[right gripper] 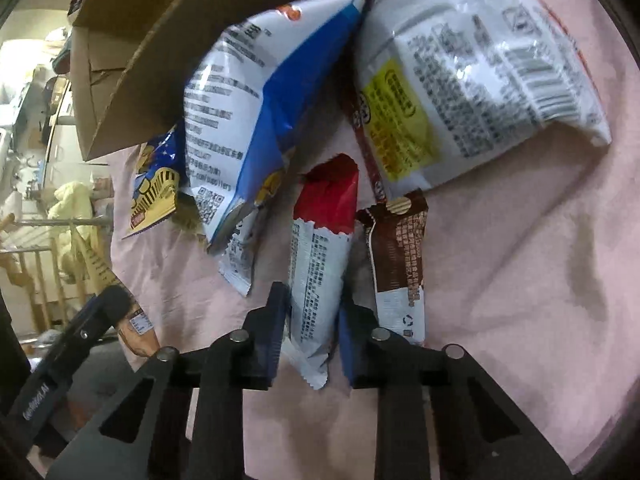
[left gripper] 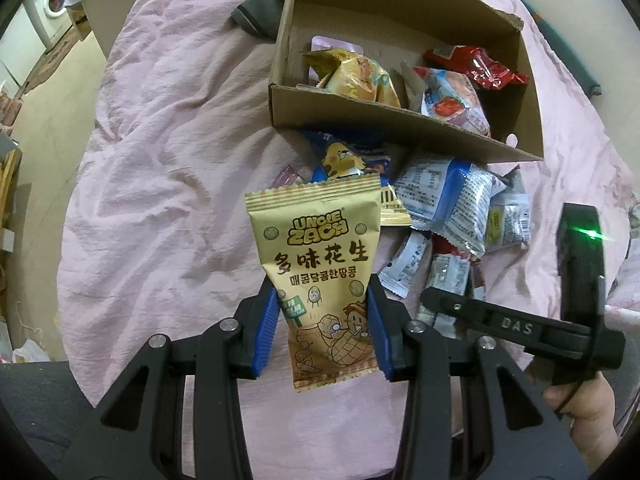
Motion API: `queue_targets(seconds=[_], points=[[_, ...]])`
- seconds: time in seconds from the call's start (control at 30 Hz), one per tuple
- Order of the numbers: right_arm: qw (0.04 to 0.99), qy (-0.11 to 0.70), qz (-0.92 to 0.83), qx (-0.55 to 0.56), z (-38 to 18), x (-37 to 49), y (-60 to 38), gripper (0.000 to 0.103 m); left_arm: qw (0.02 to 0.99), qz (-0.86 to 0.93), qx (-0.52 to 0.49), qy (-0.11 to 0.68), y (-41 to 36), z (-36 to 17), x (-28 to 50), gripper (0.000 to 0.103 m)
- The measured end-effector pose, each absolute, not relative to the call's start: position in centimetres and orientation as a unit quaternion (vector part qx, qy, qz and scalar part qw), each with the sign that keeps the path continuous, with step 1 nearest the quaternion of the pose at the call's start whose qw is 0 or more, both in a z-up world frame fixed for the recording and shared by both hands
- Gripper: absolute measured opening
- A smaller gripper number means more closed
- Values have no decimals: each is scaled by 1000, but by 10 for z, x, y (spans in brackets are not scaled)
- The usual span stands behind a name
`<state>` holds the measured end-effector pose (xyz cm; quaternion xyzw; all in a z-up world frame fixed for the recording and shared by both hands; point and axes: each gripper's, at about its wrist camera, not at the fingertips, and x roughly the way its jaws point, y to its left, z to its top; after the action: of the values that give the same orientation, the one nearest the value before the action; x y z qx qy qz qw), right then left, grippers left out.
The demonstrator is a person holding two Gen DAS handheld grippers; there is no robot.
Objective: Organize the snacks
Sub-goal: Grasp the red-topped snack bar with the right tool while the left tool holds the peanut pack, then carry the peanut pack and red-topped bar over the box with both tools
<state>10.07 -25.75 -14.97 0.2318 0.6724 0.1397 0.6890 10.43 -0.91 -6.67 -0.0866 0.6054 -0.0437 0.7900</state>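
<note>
Left wrist view: the left claw (left gripper: 326,322) is closed on a tan peanut packet (left gripper: 320,276), gripped across its lower half, its long axis running away from the camera, the crimped top pointing toward the cardboard box (left gripper: 404,128). Beyond it, loose snack packets (left gripper: 448,204) are heaped on the pink sheet (left gripper: 168,168) just before the box. In the right wrist view, the right claw (right gripper: 314,316) is clamped on a red-and-white bar packet (right gripper: 322,260), lengthwise toward the box, red end farthest.
</note>
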Motion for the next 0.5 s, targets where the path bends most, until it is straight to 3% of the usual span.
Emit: queue_targets(seconds=[0.5], points=[[744, 599, 181, 236, -73, 69, -301, 17, 797, -44, -62, 599, -15, -64, 105, 37]])
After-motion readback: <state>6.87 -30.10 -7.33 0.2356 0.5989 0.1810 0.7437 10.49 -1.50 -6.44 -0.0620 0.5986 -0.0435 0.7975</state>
